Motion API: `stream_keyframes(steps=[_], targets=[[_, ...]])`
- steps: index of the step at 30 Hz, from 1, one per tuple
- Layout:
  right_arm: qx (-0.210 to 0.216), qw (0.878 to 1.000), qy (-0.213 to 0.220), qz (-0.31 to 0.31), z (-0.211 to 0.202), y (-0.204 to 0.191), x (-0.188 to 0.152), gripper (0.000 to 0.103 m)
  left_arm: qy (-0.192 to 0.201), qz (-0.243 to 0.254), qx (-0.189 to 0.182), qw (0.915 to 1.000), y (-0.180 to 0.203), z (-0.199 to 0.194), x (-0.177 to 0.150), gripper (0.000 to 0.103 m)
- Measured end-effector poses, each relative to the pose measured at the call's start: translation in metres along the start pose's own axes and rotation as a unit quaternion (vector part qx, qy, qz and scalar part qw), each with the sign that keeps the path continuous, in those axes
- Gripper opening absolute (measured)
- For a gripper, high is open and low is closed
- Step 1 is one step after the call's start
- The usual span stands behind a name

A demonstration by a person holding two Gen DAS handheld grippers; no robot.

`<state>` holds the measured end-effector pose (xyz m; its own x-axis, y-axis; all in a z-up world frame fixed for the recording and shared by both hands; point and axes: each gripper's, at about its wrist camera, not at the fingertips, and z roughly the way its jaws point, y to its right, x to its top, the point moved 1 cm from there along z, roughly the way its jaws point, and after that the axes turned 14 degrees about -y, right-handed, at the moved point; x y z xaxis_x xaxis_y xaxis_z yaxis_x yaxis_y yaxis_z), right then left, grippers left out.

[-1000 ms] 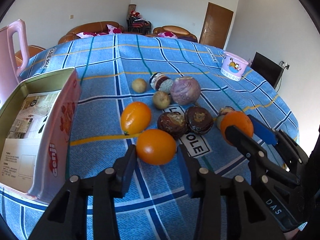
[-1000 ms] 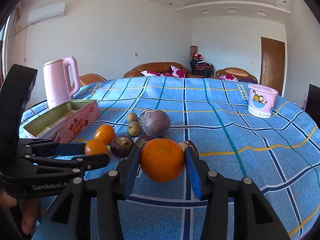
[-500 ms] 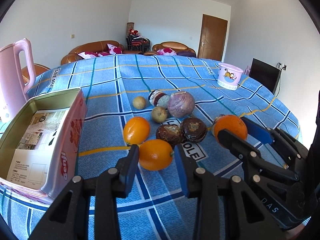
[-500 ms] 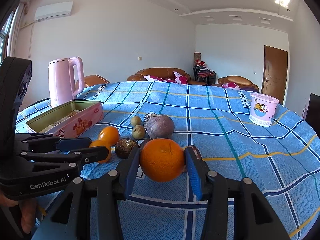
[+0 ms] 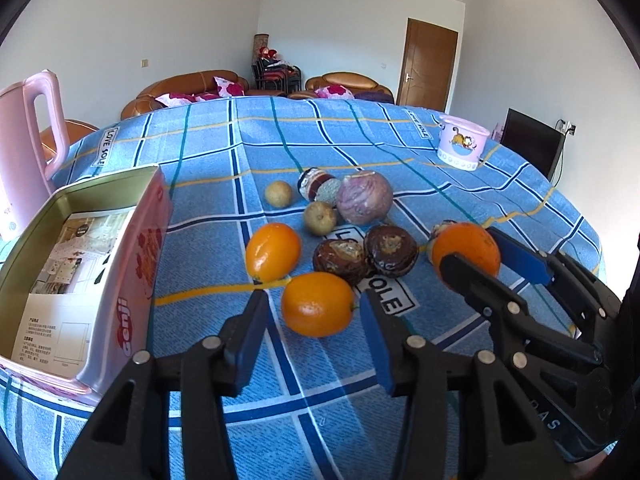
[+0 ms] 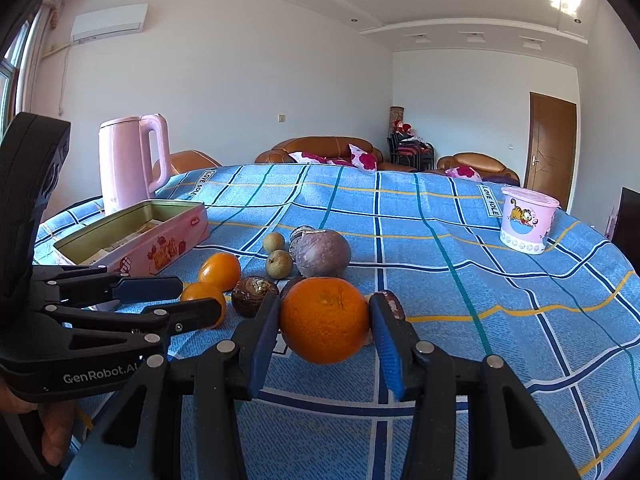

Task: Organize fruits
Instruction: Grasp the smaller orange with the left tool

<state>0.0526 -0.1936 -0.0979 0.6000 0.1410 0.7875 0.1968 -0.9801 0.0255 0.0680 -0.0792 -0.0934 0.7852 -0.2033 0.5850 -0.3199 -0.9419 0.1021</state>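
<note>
Blue checked tablecloth (image 5: 400, 152) carries every loose fruit; the pink tin (image 5: 132, 280) at the left holds only printed paper, so sorting has barely begun. Right gripper (image 6: 325, 322) clamps a round orange (image 6: 325, 320) above the cloth. Left gripper (image 5: 312, 320) is opening, its pads flanking but not pressing an oval orange (image 5: 318, 304) that lies on the cloth, long axis across the jaws, stem nub toward the right pad. A second oval orange (image 5: 273, 252), two brown fruits and the purple one wait behind it.
</note>
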Motion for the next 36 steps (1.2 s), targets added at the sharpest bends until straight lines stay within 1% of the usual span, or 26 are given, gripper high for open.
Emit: stream_keyframes(steps=[6, 15, 24, 31, 36], targets=[[0.001, 1.000, 0.000, 0.000, 0.000, 0.000, 0.000, 0.048, 0.006, 0.011, 0.006, 0.9999, 0.004, -0.001, -0.002, 0.042], [0.007, 1.000, 0.011, 0.003, -0.002, 0.001, -0.001, 0.048, 0.044, 0.009, 0.004, 0.9990, 0.002, -0.012, -0.007, 0.041], [0.013, 1.000, 0.013, 0.003, -0.004, 0.000, -0.001, 0.048, 0.061, 0.000, 0.000, 0.9981, -0.005, -0.020, -0.010, 0.041], [0.022, 0.999, 0.024, -0.018, -0.013, -0.011, 0.006, 0.048, 0.083, -0.001, 0.013, 0.9964, -0.009, -0.035, -0.012, 0.041], [0.028, 0.998, 0.037, -0.034, -0.020, -0.019, 0.018, 0.048, 0.099, -0.004, 0.030, 0.9947, -0.014, -0.045, -0.011, 0.041]])
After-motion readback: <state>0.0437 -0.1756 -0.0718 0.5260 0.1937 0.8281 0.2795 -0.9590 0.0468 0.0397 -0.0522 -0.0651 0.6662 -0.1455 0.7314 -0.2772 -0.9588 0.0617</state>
